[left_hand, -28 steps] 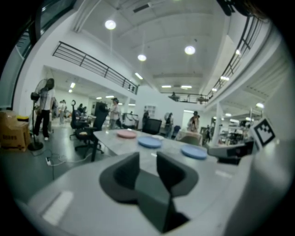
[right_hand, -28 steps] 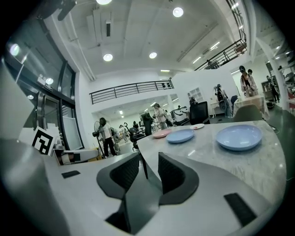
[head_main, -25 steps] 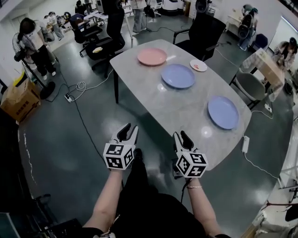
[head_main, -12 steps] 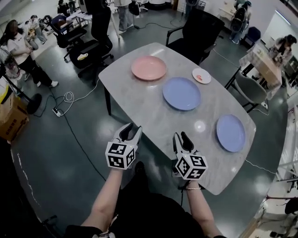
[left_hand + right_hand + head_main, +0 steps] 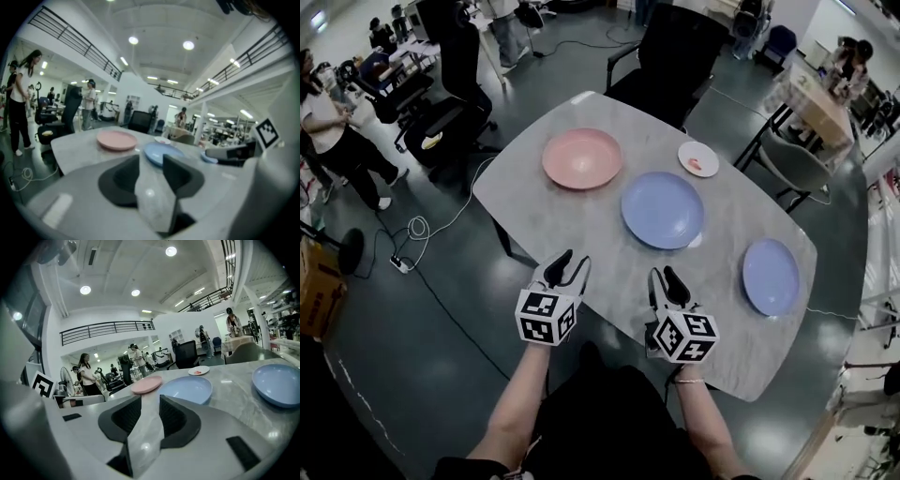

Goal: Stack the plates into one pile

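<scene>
- Plates lie singly on the grey marbled table (image 5: pixel 581 234), none on top of another and all well apart.
- The pink plate (image 5: pixel 582 157) sits toward the far left end. The large blue plate (image 5: pixel 663 209) lies near the middle, and the smaller blue plate (image 5: pixel 771 276) is by the right end.
- The small white plate (image 5: pixel 697 158), with a red mark on it, rests beyond the large blue plate near the far edge.
- The left gripper (image 5: pixel 572 262) is at the table's near edge and points toward the plates. Its jaws stand spread and have just been opening. Nothing is between them; only tabletop shows through the gap.
- The right gripper (image 5: pixel 665 275) is beside it over the near part of the table. Its jaws are also spread and empty, well short of the large blue plate.
- Bare forearms run back from both grippers to the person at the bottom of the head view.
- A black office chair (image 5: pixel 670 52) stands at the table's far side, and a grey chair (image 5: pixel 792 164) is off to the right.
- People (image 5: pixel 333 141) stand on the dark glossy floor at the left. A white cable (image 5: pixel 412 234) trails there, with a cardboard box (image 5: pixel 314 291) at the edge.
</scene>
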Available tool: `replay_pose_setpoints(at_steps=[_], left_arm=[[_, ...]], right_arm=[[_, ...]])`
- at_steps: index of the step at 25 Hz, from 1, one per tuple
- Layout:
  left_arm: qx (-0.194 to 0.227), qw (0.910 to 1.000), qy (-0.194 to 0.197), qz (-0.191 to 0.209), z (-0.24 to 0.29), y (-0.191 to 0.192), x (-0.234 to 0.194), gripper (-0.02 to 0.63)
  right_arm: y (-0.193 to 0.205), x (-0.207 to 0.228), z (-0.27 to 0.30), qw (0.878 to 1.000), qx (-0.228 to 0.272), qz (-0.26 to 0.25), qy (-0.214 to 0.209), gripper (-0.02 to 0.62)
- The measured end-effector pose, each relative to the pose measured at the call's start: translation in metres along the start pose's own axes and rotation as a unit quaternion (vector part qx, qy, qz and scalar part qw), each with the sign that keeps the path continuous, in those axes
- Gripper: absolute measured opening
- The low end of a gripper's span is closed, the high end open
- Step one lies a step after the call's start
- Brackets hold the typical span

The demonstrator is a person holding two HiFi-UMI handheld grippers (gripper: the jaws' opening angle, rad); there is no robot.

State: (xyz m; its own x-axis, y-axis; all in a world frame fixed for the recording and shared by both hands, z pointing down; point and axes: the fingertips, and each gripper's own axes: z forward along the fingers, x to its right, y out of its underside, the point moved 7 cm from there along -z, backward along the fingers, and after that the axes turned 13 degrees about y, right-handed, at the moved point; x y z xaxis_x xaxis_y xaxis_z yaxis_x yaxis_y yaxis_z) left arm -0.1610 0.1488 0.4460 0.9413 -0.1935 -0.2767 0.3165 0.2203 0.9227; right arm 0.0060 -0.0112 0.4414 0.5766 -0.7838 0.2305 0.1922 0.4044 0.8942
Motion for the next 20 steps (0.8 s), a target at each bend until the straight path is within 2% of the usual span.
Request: replay_pose_setpoints(at_steps=[10, 20], left_arm=[[-0.029, 0.9979, 0.054, 0.016, 0.073, -0.025, 0.006, 0.156], [-0.044, 0.9904, 0.126, 0.036, 0.157, -0.045, 0.049, 0.156]], right_arm=[[-0.021, 0.052, 0.019, 0.997, 0.006, 0.038, 0.062, 0.107], [-0.035, 0.121, 0.016, 0.991, 0.028, 0.067, 0.112, 0.107]])
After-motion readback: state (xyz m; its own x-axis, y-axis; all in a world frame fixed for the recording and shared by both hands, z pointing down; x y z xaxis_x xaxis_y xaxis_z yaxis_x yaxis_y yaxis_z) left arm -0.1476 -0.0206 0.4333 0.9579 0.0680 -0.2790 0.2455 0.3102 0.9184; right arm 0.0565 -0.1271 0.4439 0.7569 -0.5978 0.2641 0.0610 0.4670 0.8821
